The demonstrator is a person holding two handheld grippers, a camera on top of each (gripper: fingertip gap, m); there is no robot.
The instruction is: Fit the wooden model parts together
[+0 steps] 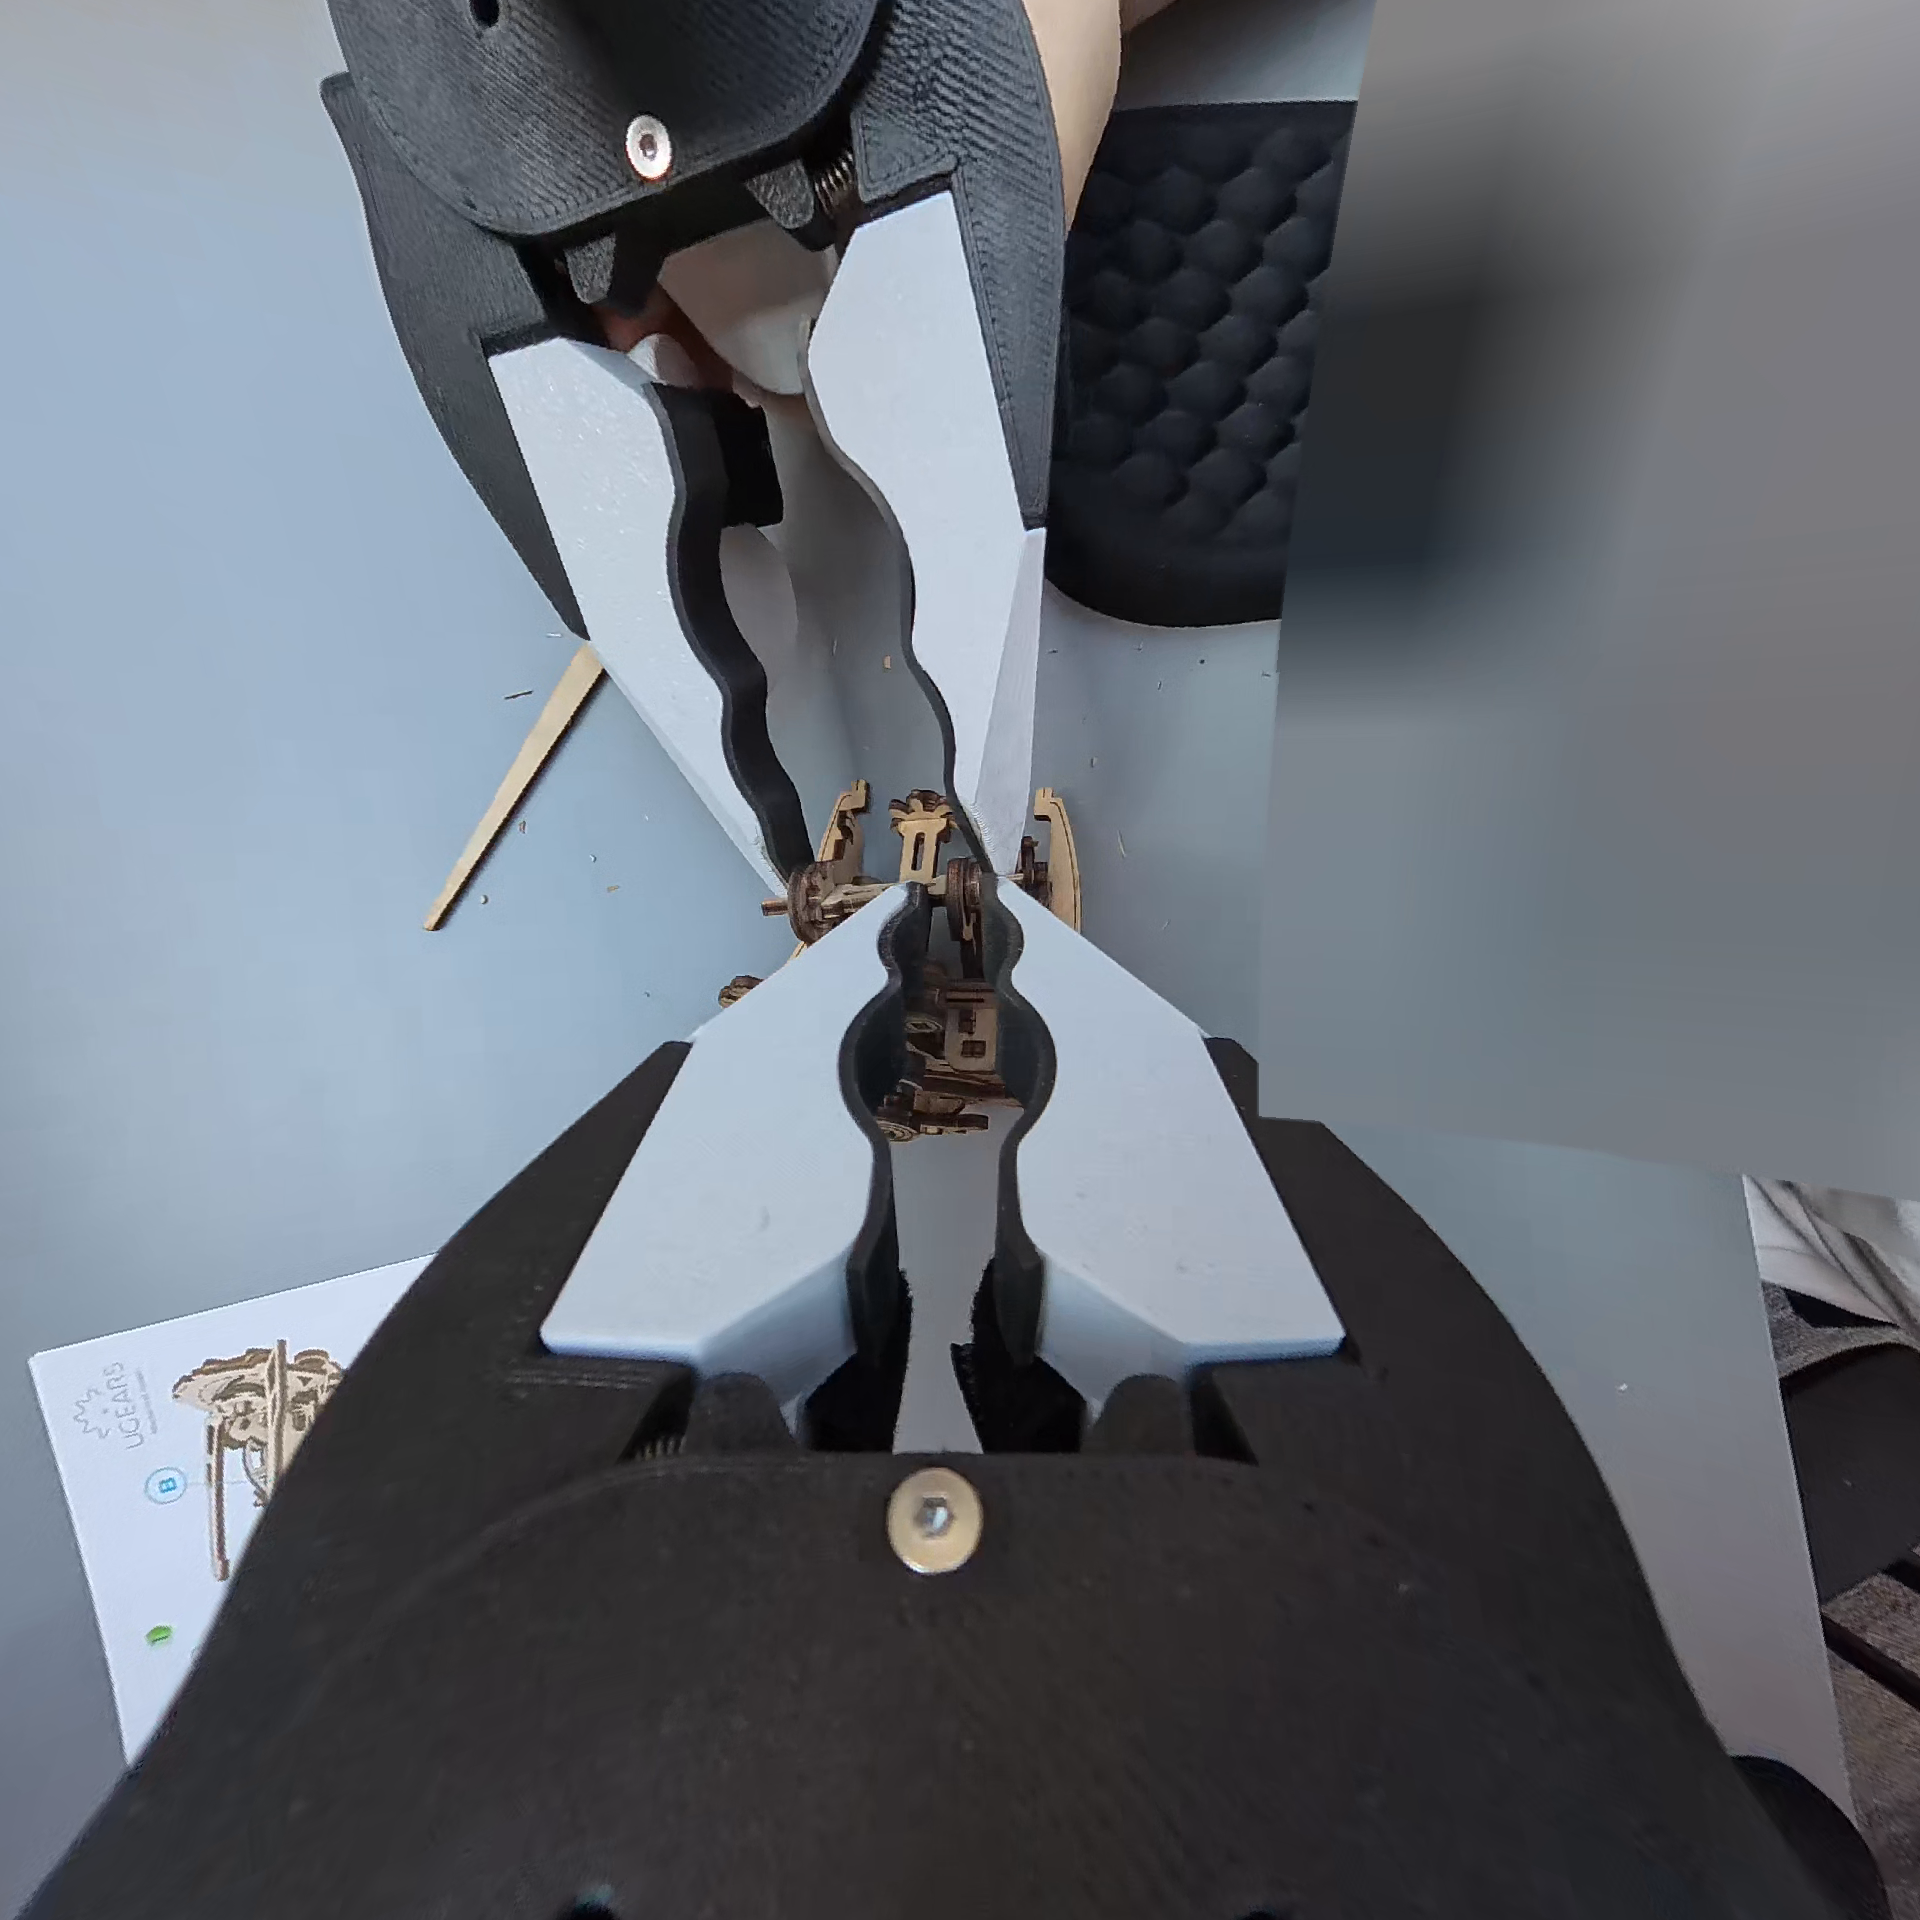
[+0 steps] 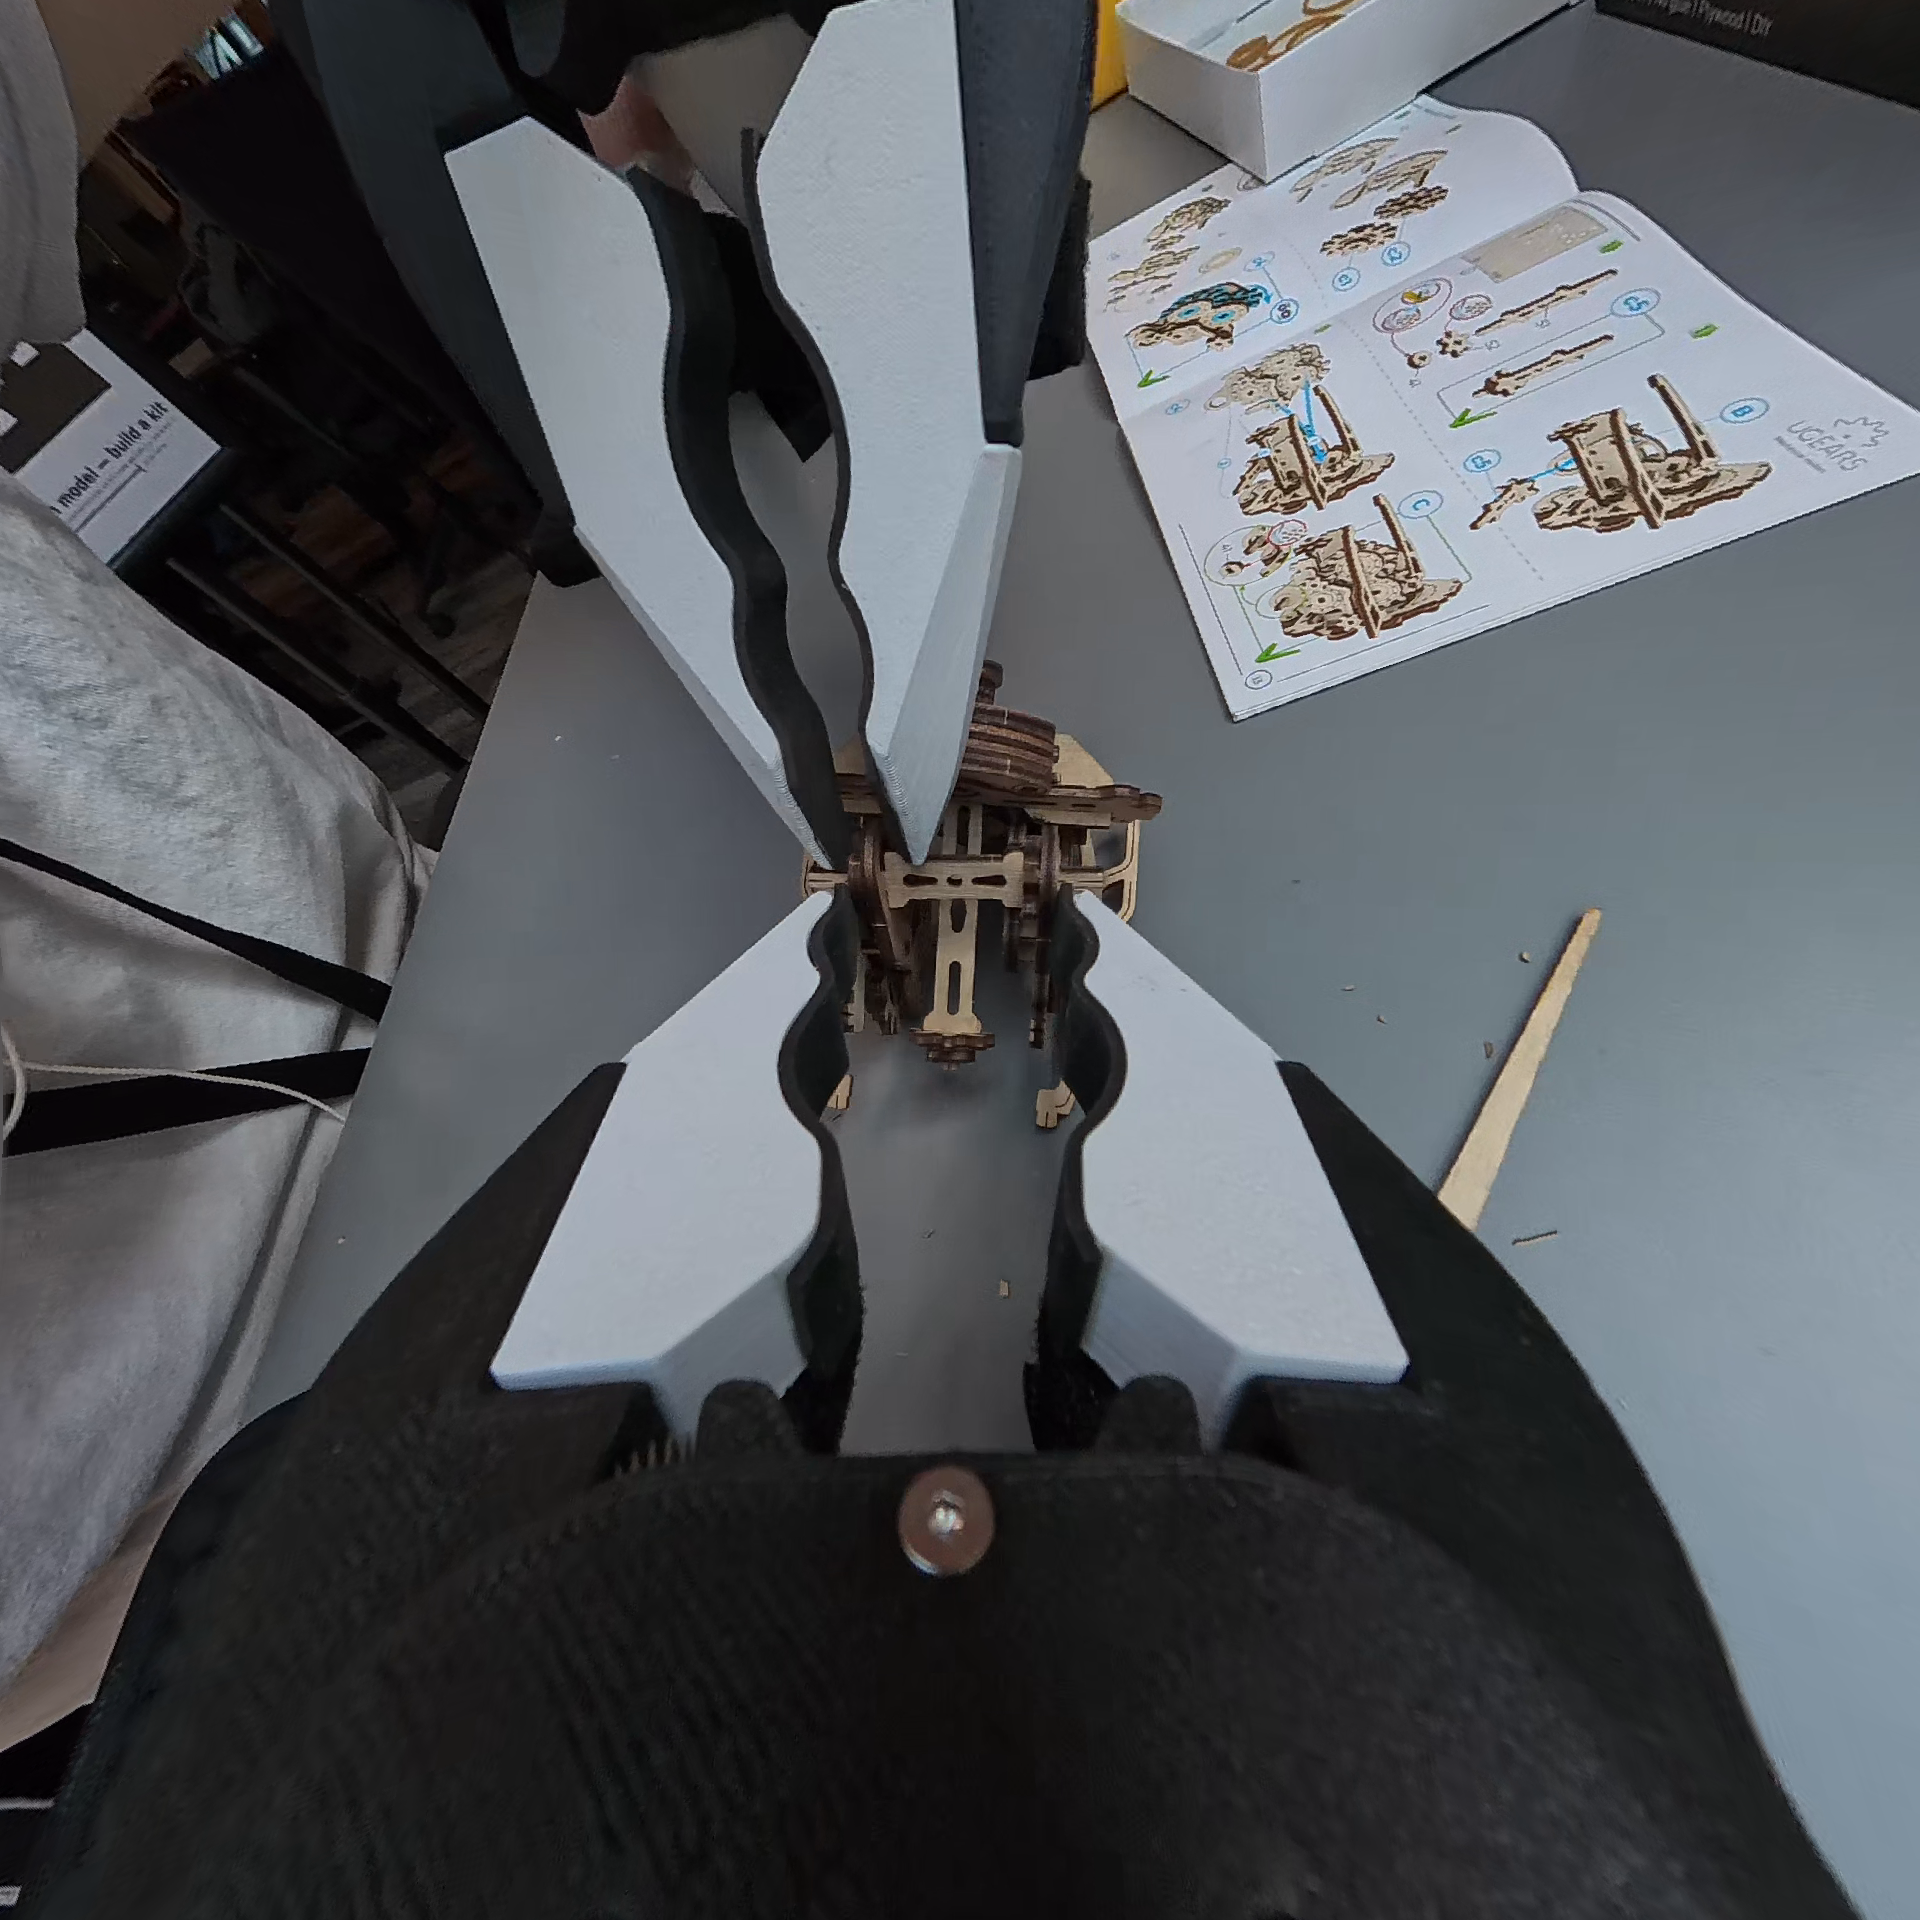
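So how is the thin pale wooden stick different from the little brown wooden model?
The thin pale wooden stick is one flat strip; the little brown wooden model is many slotted pieces, some darker. The stick lies flat; the model stands upright. Both are wood, on the grey table.

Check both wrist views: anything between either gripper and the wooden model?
Nothing visible. The left gripper and right gripper already meet at the wooden model from opposite sides, fingers close around its parts.

Wooden model [image 2: 971,914]: pale tan ply, dark brown laser-burnt edges. Gripper fingers [image 2: 707,1132]: light blue-grey, black wavy pads, black bodies. Table [image 2: 1558,831]: grey. Booklet [image 2: 1455,416], far right: white, tan and blue diagrams.
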